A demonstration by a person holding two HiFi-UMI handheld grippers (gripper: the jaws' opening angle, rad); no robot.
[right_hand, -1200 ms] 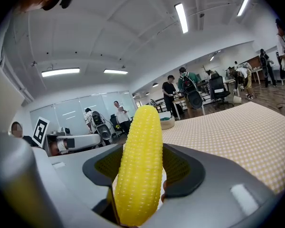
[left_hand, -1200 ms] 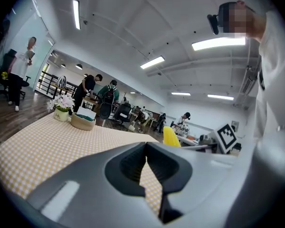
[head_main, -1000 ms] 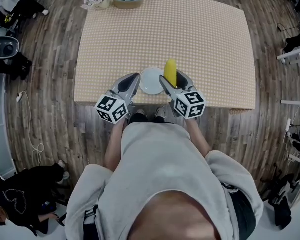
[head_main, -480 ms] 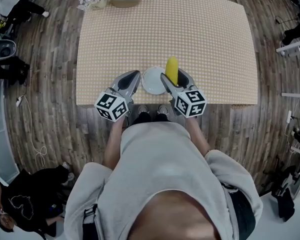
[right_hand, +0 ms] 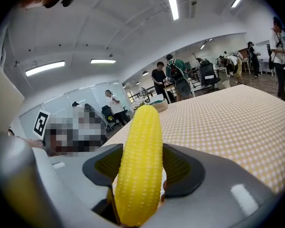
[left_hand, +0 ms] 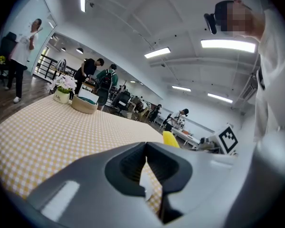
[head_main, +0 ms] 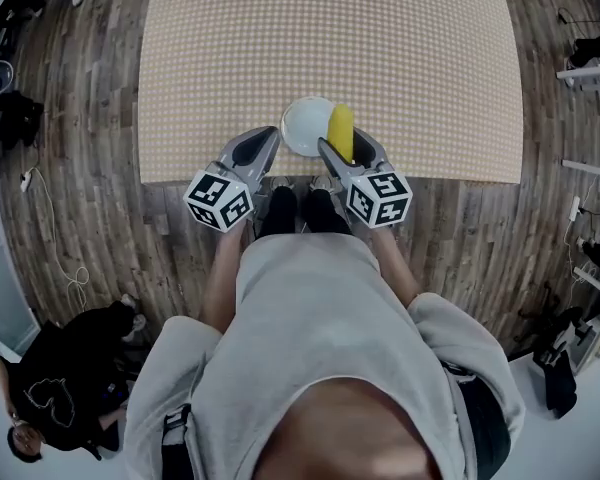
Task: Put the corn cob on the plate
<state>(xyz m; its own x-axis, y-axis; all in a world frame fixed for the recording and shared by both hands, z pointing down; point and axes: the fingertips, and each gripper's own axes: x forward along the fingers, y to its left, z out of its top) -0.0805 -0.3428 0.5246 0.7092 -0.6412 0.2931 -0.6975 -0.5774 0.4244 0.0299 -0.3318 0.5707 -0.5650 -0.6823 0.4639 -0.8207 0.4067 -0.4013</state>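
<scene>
A yellow corn cob (head_main: 340,131) sticks out of my right gripper (head_main: 344,150), whose jaws are shut on its lower part; its tip points away from me. In the right gripper view the corn cob (right_hand: 140,165) stands upright between the dark pads of the right gripper (right_hand: 140,148). A white plate (head_main: 302,125) lies near the table's front edge, and the cob overlaps its right rim. My left gripper (head_main: 265,140) hovers just left of the plate, jaws shut and holding nothing. The left gripper (left_hand: 146,144) shows its tips meeting, with the corn cob (left_hand: 171,139) just beyond.
The checkered table (head_main: 330,28) stretches away beyond the plate. A basket (left_hand: 84,104) and a flower pot (left_hand: 62,92) stand at its far end. Several people move about the room behind. Another person (head_main: 40,398) is down on the floor at my left.
Both grippers have sunk and drawn nearer to the table's front edge. The corn cob, earlier beside the plate's far right, now overlaps its right rim. The head view has shifted.
</scene>
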